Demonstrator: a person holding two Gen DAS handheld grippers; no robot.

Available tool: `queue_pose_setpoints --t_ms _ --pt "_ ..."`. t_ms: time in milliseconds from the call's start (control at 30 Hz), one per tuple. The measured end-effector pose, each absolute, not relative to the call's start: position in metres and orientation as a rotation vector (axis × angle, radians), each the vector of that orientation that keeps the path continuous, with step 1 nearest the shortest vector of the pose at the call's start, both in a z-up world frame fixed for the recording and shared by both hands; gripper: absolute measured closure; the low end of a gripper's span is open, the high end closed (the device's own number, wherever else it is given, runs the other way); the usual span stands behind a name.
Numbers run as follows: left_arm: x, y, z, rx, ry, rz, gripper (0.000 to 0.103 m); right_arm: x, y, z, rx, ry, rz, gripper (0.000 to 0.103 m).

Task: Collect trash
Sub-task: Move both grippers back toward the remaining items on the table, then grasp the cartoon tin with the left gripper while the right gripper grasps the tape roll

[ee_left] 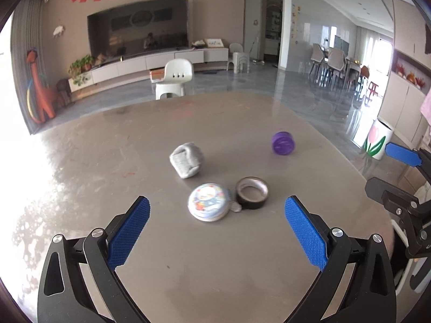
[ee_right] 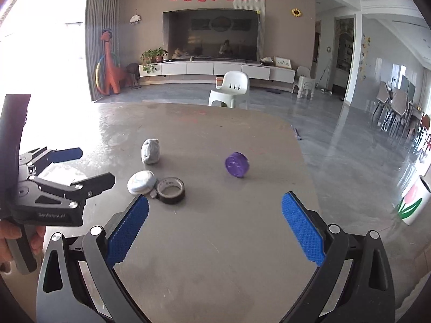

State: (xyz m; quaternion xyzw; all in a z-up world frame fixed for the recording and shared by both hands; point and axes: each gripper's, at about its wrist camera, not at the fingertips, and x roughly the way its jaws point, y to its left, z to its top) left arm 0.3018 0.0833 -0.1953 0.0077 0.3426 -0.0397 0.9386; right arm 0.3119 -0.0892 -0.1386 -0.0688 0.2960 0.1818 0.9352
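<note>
Four bits of trash lie on the table (ee_left: pixel 113 145), none collected yet. Both grippers hover low over its near edge, spread wide and empty, likely lined up for a first pick. The left gripper (ee_left: pixel 216 216) points at the tin (ee_left: pixel 209 202), which sits just ahead between its fingers, touching the tape (ee_left: pixel 252 193) at its 3 o'clock. The wad (ee_left: pixel 186 163) lies at the tin's 11 o'clock. From the right gripper (ee_right: pixel 215 214), the lid (ee_right: pixel 237 164) stands on edge at 12 o'clock, well apart. A bin (ee_right: pixel 412 202) waits on the floor at 3 o'clock.
</note>
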Motion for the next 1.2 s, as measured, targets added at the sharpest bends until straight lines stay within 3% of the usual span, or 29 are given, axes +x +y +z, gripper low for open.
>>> queue_pose_setpoints --t_ms 700,733,800,833,1200 --pt "0.386 0.093 -0.275 0.021 0.952 -0.166 0.005 0.354 -0.045 -0.178 -0.197 0.665 0.386 0.004" --pt "0.386 0.089 -0.276 0.053 0.954 -0.157 0.008 0.354 -0.045 -0.179 -0.200 0.666 0.387 0.004" --pt "0.385 0.083 -0.277 0.088 0.946 -0.163 0.025 0.355 -0.044 -0.180 -0.207 0.672 0.388 0.004" --pt "0.383 0.083 -0.274 0.090 0.925 -0.172 0.045 0.354 -0.045 -0.180 -0.207 0.676 0.390 0.004" --pt "0.372 0.125 -0.248 -0.021 0.847 -0.156 0.046 0.383 -0.031 -0.208 -0.215 0.828 0.411 0.005"
